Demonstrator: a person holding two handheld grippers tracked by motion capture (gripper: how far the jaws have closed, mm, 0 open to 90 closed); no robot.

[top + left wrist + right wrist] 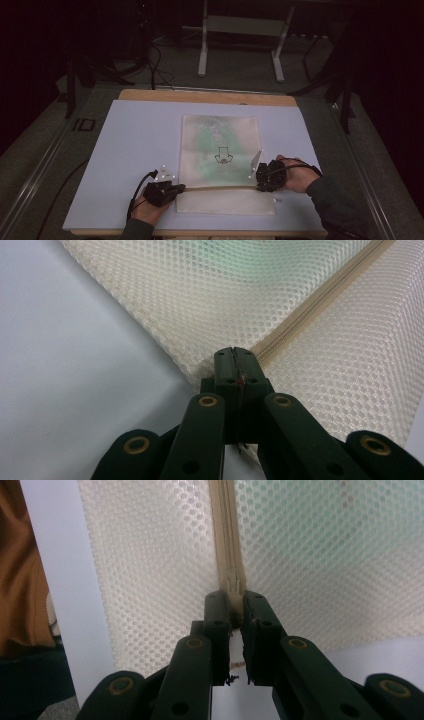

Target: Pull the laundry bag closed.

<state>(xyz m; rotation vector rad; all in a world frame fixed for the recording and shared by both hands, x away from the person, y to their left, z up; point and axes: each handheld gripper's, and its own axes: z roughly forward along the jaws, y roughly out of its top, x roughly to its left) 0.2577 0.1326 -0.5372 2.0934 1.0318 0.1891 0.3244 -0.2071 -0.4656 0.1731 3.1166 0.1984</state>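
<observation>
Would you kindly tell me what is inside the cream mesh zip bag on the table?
Through the cream mesh zip bag a green shape shows, blurred by the netting; what it is cannot be told. A black arrow mark sits over it.

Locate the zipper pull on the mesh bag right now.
The zipper pull sits at the right end of the mesh bag, near its front edge, pinched in the right gripper; the left gripper clamps the opposite end.

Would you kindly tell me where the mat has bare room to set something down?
The mat is bare left of the mesh bag and in a strip behind it. A narrower strip lies right of the bag. The near edge is crowded: left gripper and right gripper both clamp the bag's zipper line.
</observation>
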